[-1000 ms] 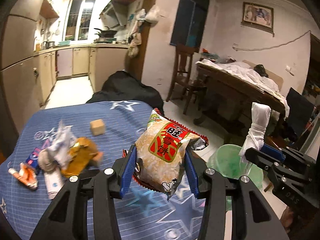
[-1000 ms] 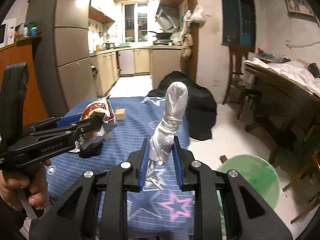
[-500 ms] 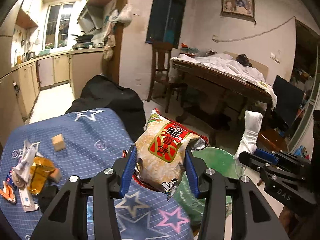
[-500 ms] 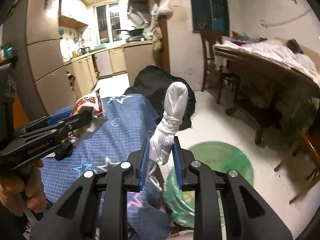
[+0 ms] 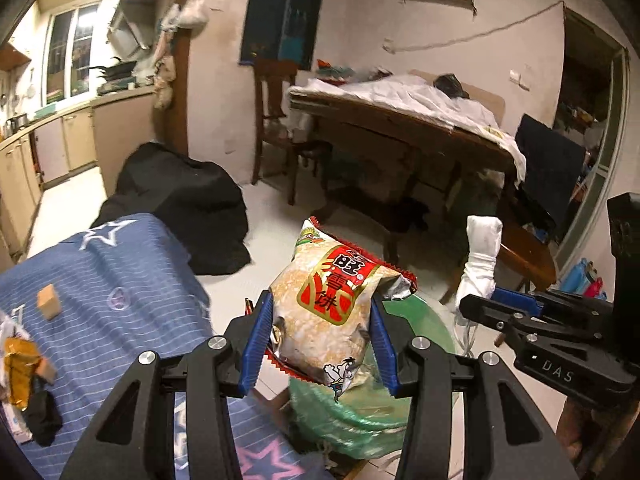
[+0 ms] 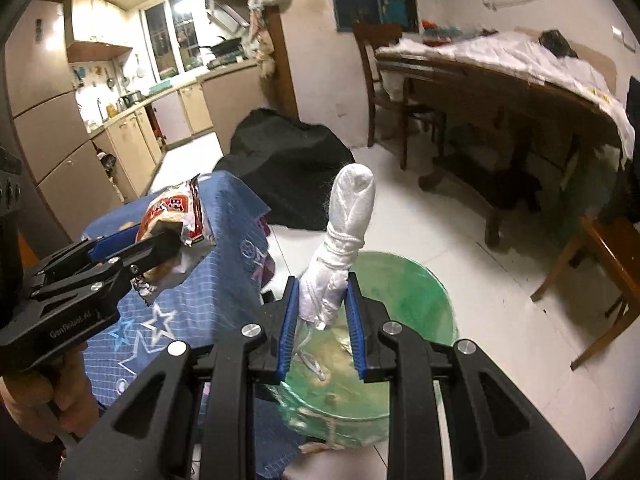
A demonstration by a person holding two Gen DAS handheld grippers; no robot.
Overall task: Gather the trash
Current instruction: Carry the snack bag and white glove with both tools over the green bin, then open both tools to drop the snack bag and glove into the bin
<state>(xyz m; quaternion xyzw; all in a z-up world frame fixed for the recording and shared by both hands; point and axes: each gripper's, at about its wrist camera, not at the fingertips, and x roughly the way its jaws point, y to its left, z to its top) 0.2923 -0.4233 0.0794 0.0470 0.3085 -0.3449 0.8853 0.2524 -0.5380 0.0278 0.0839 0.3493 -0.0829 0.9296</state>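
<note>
Between the blue pads of the left claw (image 5: 320,336) sat the snack bag (image 5: 334,304), pinched at its sides, lifted off the desk (image 5: 104,280) and held over the green-lined trash bin (image 6: 404,292) at the desk's right edge, likely for dropping. Right claw (image 6: 322,316) pinched a knotted white bundle (image 6: 342,240) upright above the same bin. Wrappers (image 5: 20,356) and a small wooden block (image 5: 49,301) lay on the desk's left, uncollected.
</note>
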